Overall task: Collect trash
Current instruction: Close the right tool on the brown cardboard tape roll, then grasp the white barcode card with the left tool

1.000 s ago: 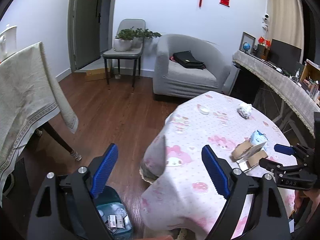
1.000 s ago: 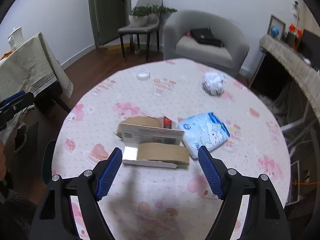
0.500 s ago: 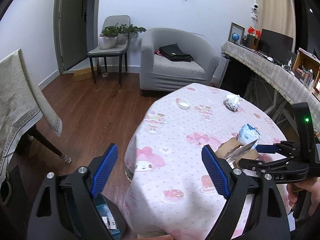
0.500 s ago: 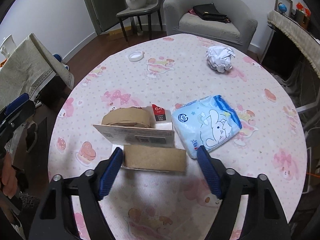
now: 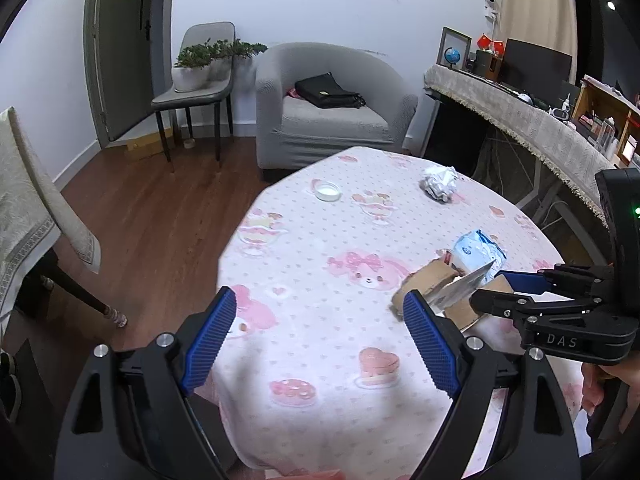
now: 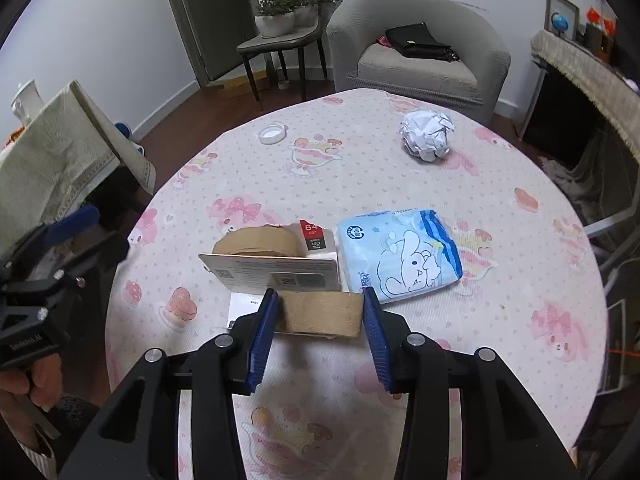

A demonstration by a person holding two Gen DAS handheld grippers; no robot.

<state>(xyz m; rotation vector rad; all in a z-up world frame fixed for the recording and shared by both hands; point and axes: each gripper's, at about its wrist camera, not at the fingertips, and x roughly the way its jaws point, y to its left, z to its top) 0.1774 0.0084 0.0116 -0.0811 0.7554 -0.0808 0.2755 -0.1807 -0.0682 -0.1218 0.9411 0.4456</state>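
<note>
A round table (image 6: 500, 320) with a pink cartoon cloth holds the trash. My right gripper (image 6: 318, 320) has closed on the brown cardboard flap (image 6: 320, 312) of an opened white package (image 6: 280, 272); both pads touch its ends. A brown paper roll (image 6: 256, 242), a red-and-white card (image 6: 316, 236) and a blue tissue pack (image 6: 400, 256) lie just behind. A crumpled white paper ball (image 6: 426, 134) and a white lid (image 6: 272, 134) lie farther back. My left gripper (image 5: 320, 340) is open and empty above the table's left edge; the package (image 5: 448, 296) is to its right.
A grey armchair (image 5: 332, 108) with a black bag and a chair (image 5: 196, 92) with potted plants stand behind the table. A cloth-covered table (image 5: 28, 208) is at left, a long covered desk (image 5: 520, 128) at right. Wooden floor (image 5: 160, 208) lies between.
My right gripper moved down and forward and narrowed its jaws onto the cardboard flap. My left gripper swung right and up over the table edge; the floor bin has left its view.
</note>
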